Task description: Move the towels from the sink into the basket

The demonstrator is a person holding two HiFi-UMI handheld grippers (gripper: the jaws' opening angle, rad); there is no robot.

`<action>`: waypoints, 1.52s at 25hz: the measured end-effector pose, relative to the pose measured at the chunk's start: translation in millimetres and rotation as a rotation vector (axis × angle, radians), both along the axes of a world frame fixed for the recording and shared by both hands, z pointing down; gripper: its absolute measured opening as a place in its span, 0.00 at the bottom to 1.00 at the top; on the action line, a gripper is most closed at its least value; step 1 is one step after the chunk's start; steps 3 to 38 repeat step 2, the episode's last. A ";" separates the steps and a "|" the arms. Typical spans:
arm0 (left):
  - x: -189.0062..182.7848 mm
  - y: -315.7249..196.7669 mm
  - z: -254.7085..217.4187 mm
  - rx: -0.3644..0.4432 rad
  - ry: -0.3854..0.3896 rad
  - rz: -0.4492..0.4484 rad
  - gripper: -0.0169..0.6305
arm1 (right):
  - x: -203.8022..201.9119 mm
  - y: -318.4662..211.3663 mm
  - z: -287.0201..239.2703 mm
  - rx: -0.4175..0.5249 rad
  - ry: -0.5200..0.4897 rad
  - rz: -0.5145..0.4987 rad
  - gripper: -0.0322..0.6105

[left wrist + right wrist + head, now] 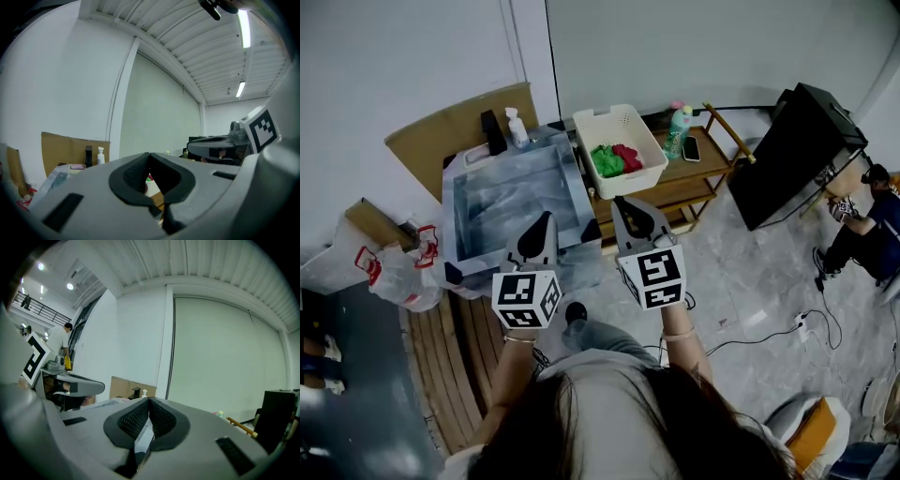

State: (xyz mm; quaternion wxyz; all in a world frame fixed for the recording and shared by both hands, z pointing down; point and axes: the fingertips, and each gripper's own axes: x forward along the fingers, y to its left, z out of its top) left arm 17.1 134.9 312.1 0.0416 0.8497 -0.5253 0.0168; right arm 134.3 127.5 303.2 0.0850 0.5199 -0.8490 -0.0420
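The steel sink [478,202] stands in front of me, and I see no towel in its basin. To its right, a white basket [649,167] on a wooden shelf holds a green towel [606,161] and a red towel [627,156]. My left gripper [546,217] hovers over the sink's near right corner, shut and holding nothing. My right gripper [622,201] is held level just short of the basket, shut and holding nothing. In the left gripper view the left gripper [149,155] has its pads together. In the right gripper view the right gripper [149,400] also has its pads together.
A spray bottle [517,128] and a black holder [493,132] stand at the sink's back edge. On the wooden shelf [701,174] are a green bottle [679,131] and a phone [691,148]. Plastic bags [398,272] lie left, a black case [797,150] and a seated person [867,220] right.
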 end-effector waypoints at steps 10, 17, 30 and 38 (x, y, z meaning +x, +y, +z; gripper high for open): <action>0.1 -1.7 1.2 -0.002 0.003 -0.003 0.04 | -1.1 -2.6 -0.2 0.003 0.001 -0.003 0.09; 0.1 -1.7 1.2 -0.002 0.003 -0.003 0.04 | -1.1 -2.6 -0.2 0.003 0.001 -0.003 0.09; 0.1 -1.7 1.2 -0.002 0.003 -0.003 0.04 | -1.1 -2.6 -0.2 0.003 0.001 -0.003 0.09; 0.1 -1.7 1.2 -0.002 0.003 -0.003 0.04 | -1.1 -2.6 -0.2 0.003 0.001 -0.003 0.09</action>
